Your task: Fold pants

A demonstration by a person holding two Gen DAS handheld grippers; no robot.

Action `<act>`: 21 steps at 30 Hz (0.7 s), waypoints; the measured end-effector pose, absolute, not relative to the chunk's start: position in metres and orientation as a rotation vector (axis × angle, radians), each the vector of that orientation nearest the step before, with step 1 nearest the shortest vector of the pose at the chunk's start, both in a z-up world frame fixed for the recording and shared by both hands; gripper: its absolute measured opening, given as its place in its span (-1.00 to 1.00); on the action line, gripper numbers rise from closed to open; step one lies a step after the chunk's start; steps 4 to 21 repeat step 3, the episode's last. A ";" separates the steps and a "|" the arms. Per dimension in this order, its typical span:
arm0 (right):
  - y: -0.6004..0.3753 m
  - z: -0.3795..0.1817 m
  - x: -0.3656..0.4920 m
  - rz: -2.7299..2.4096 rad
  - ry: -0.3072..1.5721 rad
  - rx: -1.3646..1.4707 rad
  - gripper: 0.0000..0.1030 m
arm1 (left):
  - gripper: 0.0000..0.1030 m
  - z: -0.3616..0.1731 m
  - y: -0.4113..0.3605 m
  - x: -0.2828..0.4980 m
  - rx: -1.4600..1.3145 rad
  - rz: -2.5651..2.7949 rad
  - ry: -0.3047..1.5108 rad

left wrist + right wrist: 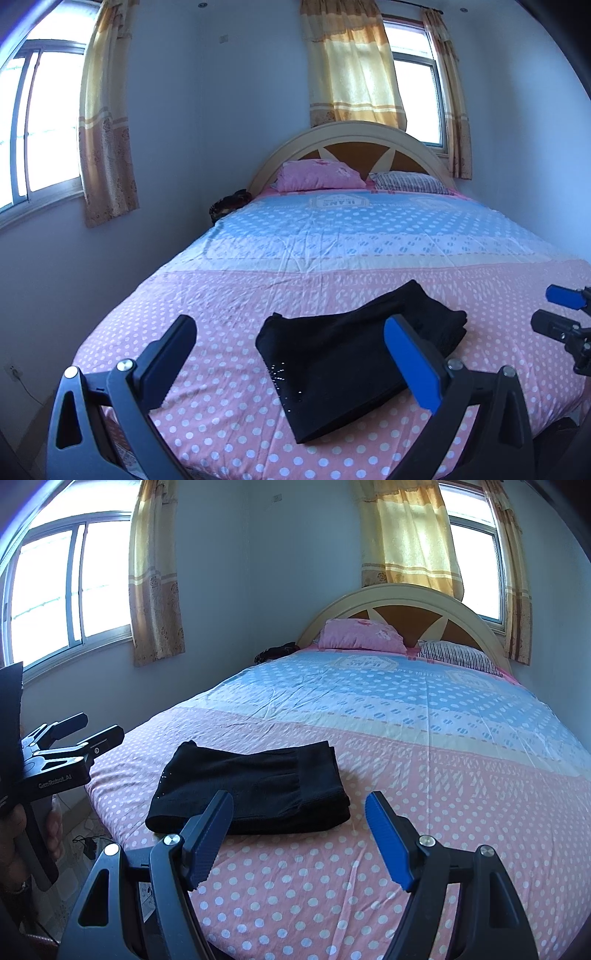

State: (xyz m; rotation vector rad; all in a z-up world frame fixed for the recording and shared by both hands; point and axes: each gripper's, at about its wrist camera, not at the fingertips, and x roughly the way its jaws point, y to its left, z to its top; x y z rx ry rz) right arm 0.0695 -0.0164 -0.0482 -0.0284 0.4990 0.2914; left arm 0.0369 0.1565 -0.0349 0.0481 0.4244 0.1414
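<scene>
The black pants (343, 354) (255, 790) lie folded into a compact rectangle on the pink polka-dot end of the bed (229, 417) (424, 794). My left gripper (290, 332) hovers open above and in front of the pants, with nothing between its fingers. My right gripper (299, 812) is open too, held just short of the folded stack's near right corner. Seen from the right wrist view, the left gripper (98, 729) floats at the left past the bed edge, held by a hand (51, 823). Part of the right gripper (557, 306) shows at the right edge of the left wrist view.
Two pillows (317, 177) (410, 182) rest against the arched headboard (351, 133). A dark object (229, 203) sits beside the bed's far left corner. Windows with yellow curtains (351, 66) line both walls. A cable (86, 843) lies on the floor left of the bed.
</scene>
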 end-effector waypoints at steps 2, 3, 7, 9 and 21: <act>-0.017 -0.049 0.070 0.291 0.502 -0.028 0.46 | 1.00 -0.036 0.156 0.037 0.048 0.141 0.426; -0.017 -0.049 0.069 0.291 0.503 -0.028 0.46 | 1.00 -0.036 0.155 0.038 0.049 0.141 0.432; -0.017 -0.049 0.069 0.291 0.503 -0.028 0.46 | 1.00 -0.036 0.155 0.038 0.049 0.141 0.432; -0.017 -0.049 0.069 0.291 0.503 -0.028 0.46 | 1.00 -0.036 0.155 0.038 0.049 0.141 0.432; -0.017 -0.049 0.069 0.291 0.503 -0.028 0.46 | 1.00 -0.036 0.155 0.038 0.049 0.141 0.432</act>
